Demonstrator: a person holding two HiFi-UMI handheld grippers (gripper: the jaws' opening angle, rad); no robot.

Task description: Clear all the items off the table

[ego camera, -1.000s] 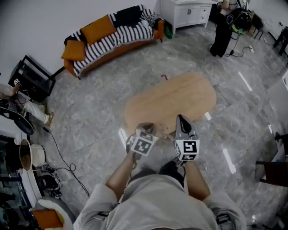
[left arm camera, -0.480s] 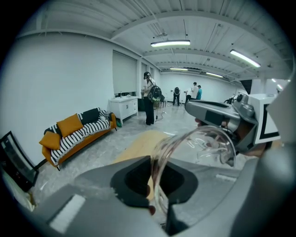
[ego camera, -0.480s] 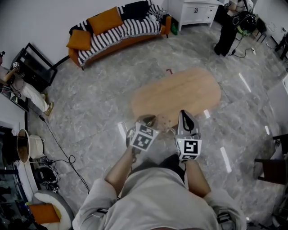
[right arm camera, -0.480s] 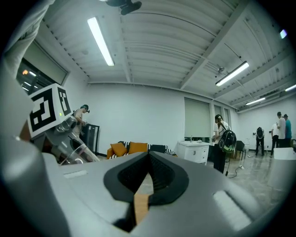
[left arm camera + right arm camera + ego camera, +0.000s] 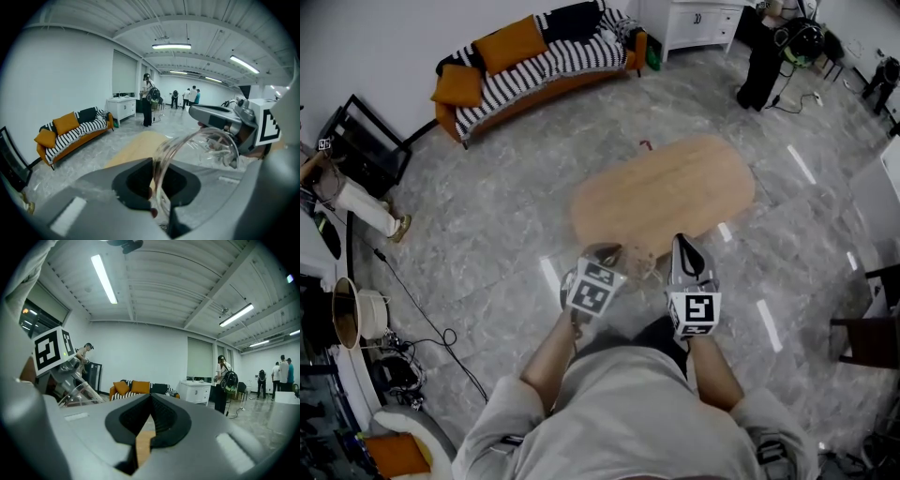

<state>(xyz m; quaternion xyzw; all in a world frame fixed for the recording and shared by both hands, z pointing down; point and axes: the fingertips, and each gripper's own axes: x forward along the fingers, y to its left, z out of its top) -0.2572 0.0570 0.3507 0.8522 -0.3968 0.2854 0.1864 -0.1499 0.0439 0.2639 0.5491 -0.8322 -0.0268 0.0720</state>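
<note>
Head view: the person's two grippers are held out side by side above grey marbled floor [image 5: 487,234], just short of the near edge of an oval wooden table [image 5: 666,192]. The left gripper [image 5: 600,261] is angled downward and is clamped on a clear cup [image 5: 201,145]; in the left gripper view its jaws are seen pinching the cup's thin wall near the rim, with the open mouth turned to the right and tilted. The cup is thus carried in the air at the near left end of the table, not resting on it. The right gripper [image 5: 150,401] is held about level, just to the right of the left one; its jaws are pressed together at the tips and nothing is gripped between them, a strip of the wooden tabletop being visible through the gap lower down. Each gripper's marker cube is turned toward the head camera. At the far left an orange sofa [image 5: 534,61] with a striped throw is set against the wall, and a white cabinet [image 5: 694,23] is placed to its right. People are seen standing at the far end of the room.
</note>
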